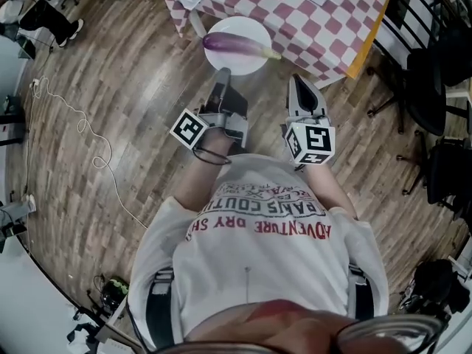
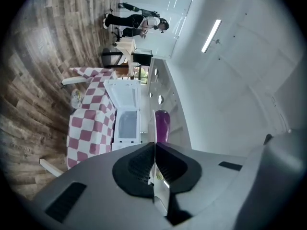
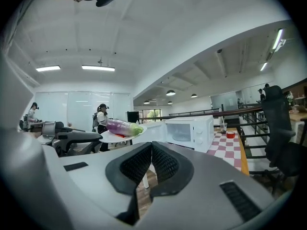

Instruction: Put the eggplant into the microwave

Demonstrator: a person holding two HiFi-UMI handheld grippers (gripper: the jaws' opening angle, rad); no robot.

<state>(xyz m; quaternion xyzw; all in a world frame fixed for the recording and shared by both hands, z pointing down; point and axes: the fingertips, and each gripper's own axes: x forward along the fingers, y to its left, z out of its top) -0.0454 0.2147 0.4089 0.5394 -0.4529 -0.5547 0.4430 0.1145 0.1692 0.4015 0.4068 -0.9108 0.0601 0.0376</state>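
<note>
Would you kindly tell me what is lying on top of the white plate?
A purple eggplant with a green stem end lies across the white plate. The part of the plate directly beneath it is covered, so anything there cannot be seen.

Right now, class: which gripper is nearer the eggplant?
Left. The left gripper grips the plate rim right beside the eggplant; the right gripper sits apart, off to the plate's right.

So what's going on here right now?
A person grips a plate by its rim in the left claw, with the eggplant lying on it. The right claw is shut and empty alongside. The plate hangs over the floor, just short of the checkered table, where the microwave stands with its door open. The eggplant is not yet inside.
</note>
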